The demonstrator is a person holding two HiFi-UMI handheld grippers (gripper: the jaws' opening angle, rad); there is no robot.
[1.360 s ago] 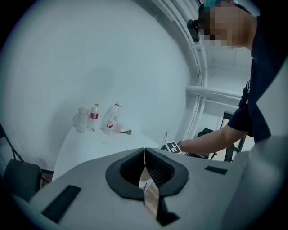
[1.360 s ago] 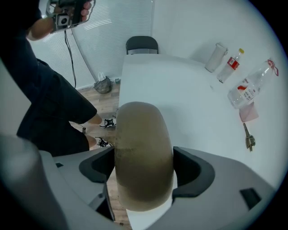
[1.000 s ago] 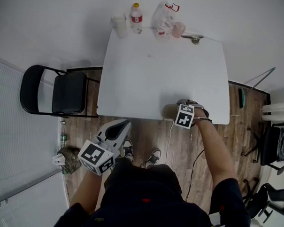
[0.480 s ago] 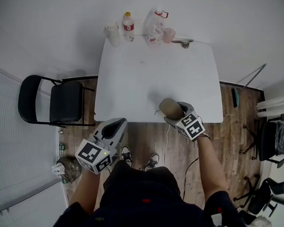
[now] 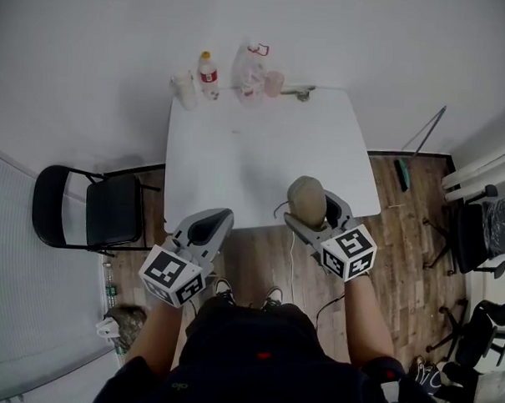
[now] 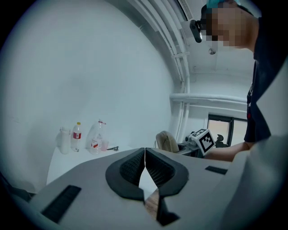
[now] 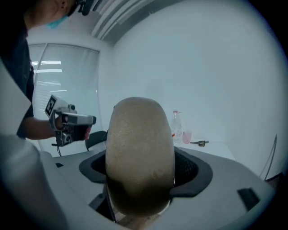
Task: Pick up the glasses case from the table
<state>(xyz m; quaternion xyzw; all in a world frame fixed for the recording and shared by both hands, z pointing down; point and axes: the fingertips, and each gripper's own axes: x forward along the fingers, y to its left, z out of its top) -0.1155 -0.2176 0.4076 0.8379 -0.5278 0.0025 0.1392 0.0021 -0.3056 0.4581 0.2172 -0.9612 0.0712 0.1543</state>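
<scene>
The tan oval glasses case is lifted off the white table and held above its near edge by my right gripper, which is shut on it. In the right gripper view the glasses case fills the middle, standing on end between the black pads. My left gripper hangs off the table's near left corner over the wooden floor, its jaws shut on nothing. In the left gripper view the left gripper has its pads pressed together, and the glasses case shows beyond at the right.
At the table's far edge stand a white cup, a red-labelled bottle, a clear plastic bag, a pink cup and a small metal piece. A black folding chair stands left of the table. A cable hangs off the near edge.
My right gripper has risen from the table's near edge with the glasses case in it and drawn back toward me. The left gripper has stayed low at the left.
</scene>
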